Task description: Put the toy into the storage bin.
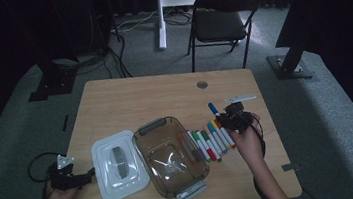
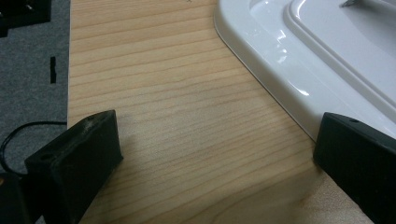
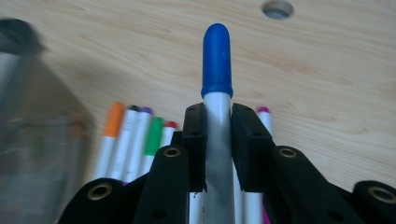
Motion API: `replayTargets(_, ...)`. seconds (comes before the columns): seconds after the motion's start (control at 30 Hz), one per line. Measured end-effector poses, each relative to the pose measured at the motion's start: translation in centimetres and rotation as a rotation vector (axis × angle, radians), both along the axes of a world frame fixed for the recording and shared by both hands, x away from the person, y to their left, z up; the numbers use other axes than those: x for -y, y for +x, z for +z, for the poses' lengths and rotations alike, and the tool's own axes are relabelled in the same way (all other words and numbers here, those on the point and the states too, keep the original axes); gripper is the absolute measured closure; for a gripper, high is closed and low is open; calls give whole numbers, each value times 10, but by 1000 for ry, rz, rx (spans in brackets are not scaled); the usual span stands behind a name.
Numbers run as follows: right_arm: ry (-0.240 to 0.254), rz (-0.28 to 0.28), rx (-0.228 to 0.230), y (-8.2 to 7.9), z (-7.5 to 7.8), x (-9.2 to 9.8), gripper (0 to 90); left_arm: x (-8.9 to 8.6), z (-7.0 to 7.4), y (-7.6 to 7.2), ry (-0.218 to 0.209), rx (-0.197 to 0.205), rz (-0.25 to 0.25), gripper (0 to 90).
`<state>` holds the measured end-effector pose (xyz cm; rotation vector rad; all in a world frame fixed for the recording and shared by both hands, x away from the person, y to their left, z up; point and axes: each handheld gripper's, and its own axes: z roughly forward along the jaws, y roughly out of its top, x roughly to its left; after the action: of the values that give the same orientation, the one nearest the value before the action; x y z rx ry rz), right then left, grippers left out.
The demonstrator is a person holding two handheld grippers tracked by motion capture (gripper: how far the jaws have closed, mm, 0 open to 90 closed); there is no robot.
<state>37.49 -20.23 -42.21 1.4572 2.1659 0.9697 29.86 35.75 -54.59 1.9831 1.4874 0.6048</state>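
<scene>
My right gripper (image 1: pixel 226 115) (image 3: pixel 217 123) is shut on a white marker with a blue cap (image 3: pixel 217 63) (image 1: pixel 213 108), lifted above the wooden table (image 1: pixel 129 102). Below it lies a row of several markers (image 1: pixel 209 143) (image 3: pixel 135 135) with orange, green, red and purple caps, beside a clear brown container (image 1: pixel 168 156) (image 3: pixel 42 140). The container's white lid (image 1: pixel 117 165) (image 2: pixel 317 60) lies flat to its left. My left gripper (image 1: pixel 88 176) (image 2: pixel 215 154) stands open at the table's left front, nothing between its jaws; its right jaw sits by the lid's rim.
A black folding chair (image 1: pixel 221 21) and a white desk leg (image 1: pixel 159 16) stand beyond the table. Black stand feet (image 1: pixel 52 83) rest on the grey carpet at both sides. A cable hole (image 1: pixel 202 84) (image 3: pixel 277 8) is in the tabletop's far part.
</scene>
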Motion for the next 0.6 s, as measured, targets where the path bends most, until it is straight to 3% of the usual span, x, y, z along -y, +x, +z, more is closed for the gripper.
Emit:
replayTargets(0.2,6,49,27,-13,24,-23,765,0,0,0,-1,1,1,12)
replayTargets(0.4,47,101,52,-24,44,-51,764,0,0,0,0,0,1,12)
replayTargets(0.6,78,160,46,-32,51,-80,765,0,0,0,2,0,0,12)
